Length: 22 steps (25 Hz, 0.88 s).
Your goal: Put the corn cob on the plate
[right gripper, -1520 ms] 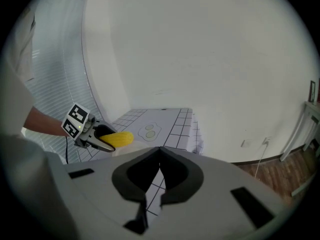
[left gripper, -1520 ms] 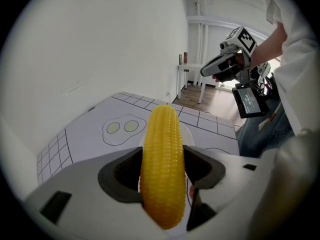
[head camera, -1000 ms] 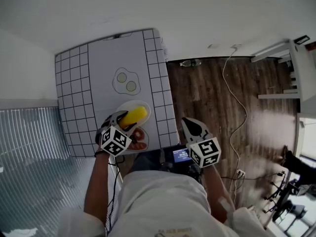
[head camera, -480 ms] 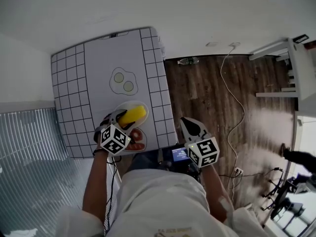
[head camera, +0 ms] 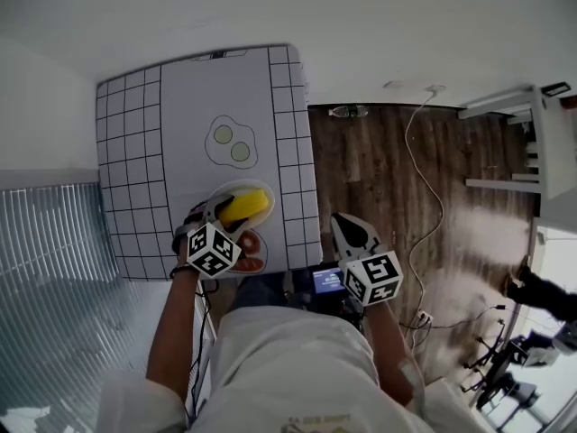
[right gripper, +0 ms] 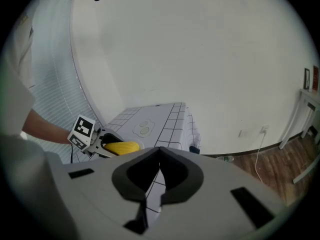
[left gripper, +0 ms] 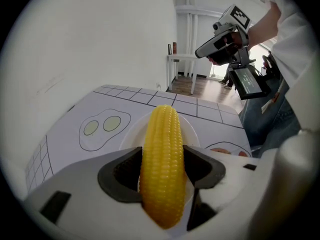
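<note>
Left gripper (head camera: 224, 218): held over the near end of the counter (head camera: 135, 152) and pointed steeply downward; its marker cube is turned up toward the head camera.
Left fingers (left gripper: 120, 176): closed on the corn cob (left gripper: 161, 164), with one pad pressed against each side of it.
Corn cob: yellow, gripped toward its near end and laid along the line of the fingers. Its far end is carried out over the plate (left gripper: 194, 130). Contact with the plate cannot be told.
Plate: white and round, set on the counter between a printed egg drawing (head camera: 230, 144) and a second plate (head camera: 266, 258).
Second plate: set at the counter's near edge, just beside the white plate. Red and brown food is seen on it, and it is partly covered by the left gripper.
Counter: covered by a white cloth bordered with a black grid.
Right gripper (right gripper: 159, 170): held off the counter's side, over the wooden floor (head camera: 388, 179), well apart from the corn cob.
Right fingers (right gripper: 132, 181): brought together at the tips; nothing is held between them.
Floor: a bottle (head camera: 347, 112) is seen lying by the wall.
</note>
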Tool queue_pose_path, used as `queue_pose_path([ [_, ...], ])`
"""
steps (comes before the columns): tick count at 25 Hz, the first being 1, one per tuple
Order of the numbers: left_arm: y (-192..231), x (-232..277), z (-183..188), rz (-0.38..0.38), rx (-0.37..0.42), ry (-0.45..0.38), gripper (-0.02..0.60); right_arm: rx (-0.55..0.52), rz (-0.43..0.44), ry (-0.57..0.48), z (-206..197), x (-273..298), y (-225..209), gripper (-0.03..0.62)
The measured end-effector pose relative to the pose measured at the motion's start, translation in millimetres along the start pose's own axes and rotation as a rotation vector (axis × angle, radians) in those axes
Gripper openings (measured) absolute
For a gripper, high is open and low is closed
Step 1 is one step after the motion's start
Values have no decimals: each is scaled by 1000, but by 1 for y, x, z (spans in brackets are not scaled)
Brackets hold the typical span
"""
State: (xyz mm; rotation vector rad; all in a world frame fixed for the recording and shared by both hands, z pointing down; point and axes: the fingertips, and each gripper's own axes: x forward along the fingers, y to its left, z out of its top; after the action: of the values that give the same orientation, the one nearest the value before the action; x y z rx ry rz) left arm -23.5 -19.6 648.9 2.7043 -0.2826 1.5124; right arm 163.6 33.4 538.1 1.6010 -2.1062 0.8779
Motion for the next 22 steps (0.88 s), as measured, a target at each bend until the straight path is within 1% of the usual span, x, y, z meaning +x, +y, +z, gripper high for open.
queue_pose_path([
  [1,2,1,0,9,8,2,258,-1,3,4,0,1,0,7],
  [3,4,2,0,19,48,6,259,-6,11,12,-1,4,0,6],
  [5,4,3,0,13,77,11,259,-12,20,18,-1,7,1,6],
  [10,4,6,0,-32,72,13,258,-30,36,24,2,12,2,6],
  [13,3,7,1,-38,85,24,259,-69,45,30,5,15,5,6],
  [15,3,7,0,-43,69,30,259,-90,59,36,7,17,8,6],
  [17,3,7,0,-41,59,33,267,-104,72,40,10,19,11,7],
  [20,5,6,2,-15,81,38,273,-112,86,34,15,22,15,8],
  [22,5,6,2,1,93,47,273,-99,93,12,25,22,16,7],
])
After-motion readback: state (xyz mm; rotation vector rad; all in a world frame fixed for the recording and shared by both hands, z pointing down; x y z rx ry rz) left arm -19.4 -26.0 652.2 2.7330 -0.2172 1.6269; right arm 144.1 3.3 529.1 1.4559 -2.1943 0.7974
